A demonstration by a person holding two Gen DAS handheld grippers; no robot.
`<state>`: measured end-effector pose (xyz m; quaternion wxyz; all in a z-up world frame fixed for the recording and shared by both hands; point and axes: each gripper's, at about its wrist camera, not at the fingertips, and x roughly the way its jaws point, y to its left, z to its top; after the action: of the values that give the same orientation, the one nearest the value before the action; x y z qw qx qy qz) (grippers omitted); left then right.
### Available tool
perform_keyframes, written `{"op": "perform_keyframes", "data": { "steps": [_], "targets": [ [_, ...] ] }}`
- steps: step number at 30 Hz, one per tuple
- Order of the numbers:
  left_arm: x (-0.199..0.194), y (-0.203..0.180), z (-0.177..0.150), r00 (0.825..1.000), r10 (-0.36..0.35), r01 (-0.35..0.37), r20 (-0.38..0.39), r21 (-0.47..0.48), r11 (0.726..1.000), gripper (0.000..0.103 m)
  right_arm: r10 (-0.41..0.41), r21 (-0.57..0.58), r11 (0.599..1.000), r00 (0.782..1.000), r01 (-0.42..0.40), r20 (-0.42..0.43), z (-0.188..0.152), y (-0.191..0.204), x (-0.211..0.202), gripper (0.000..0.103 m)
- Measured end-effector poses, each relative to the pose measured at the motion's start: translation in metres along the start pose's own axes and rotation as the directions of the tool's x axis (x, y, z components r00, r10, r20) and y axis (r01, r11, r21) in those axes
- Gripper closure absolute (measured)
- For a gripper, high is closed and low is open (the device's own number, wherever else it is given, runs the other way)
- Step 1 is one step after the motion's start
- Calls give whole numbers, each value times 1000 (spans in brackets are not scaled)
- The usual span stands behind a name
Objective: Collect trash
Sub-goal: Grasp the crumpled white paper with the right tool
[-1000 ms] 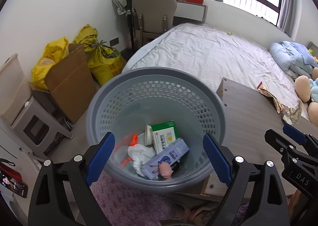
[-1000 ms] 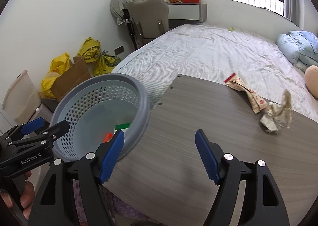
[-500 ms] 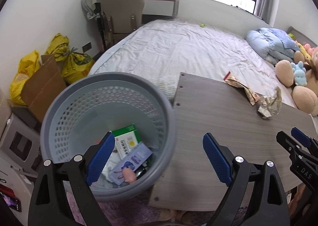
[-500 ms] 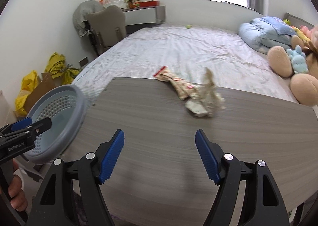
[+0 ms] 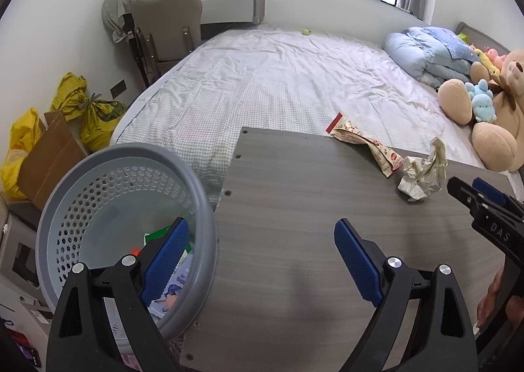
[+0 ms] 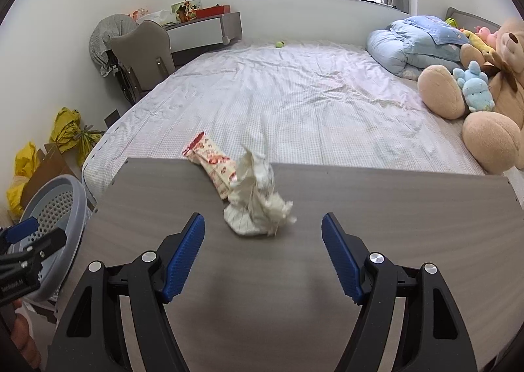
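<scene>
A crumpled white paper wad lies on the grey wood table, touching a red-and-cream snack wrapper behind it. Both show in the left wrist view: the wad and the wrapper. My right gripper is open and empty, just short of the wad. My left gripper is open and empty, straddling the table's left edge and the rim of the grey perforated basket. The basket holds several boxes and scraps.
A bed with a white sheet lies behind the table. Plush toys and a blue duvet sit at its right. A chair, yellow bags and cardboard stand at the left wall.
Both grippers have swung right, from over the basket toward the table. The right gripper has come close to the paper wad. Both stay open.
</scene>
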<state>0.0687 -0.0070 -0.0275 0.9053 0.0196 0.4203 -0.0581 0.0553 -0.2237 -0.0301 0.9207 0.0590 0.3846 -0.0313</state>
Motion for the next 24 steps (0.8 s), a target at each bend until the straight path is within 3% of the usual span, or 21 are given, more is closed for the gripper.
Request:
{"op": "perform_keyframes", "data": {
  "steps": [13,19,24],
  "targets": [
    [20,-20,16,999,25,-24,-33,24,999,15,46,-75,996,992,-55,-117,19,4,69,30],
    [29,-34,20,999,14,-12,-49,46,999,15,79,-50,995,992,-84,-101,17,-1,75,30],
    [36,-48,28,998,0,4,-55,56,998,15,125,-37,991,985,-130,-116,18,-5,79,61]
  ]
}}
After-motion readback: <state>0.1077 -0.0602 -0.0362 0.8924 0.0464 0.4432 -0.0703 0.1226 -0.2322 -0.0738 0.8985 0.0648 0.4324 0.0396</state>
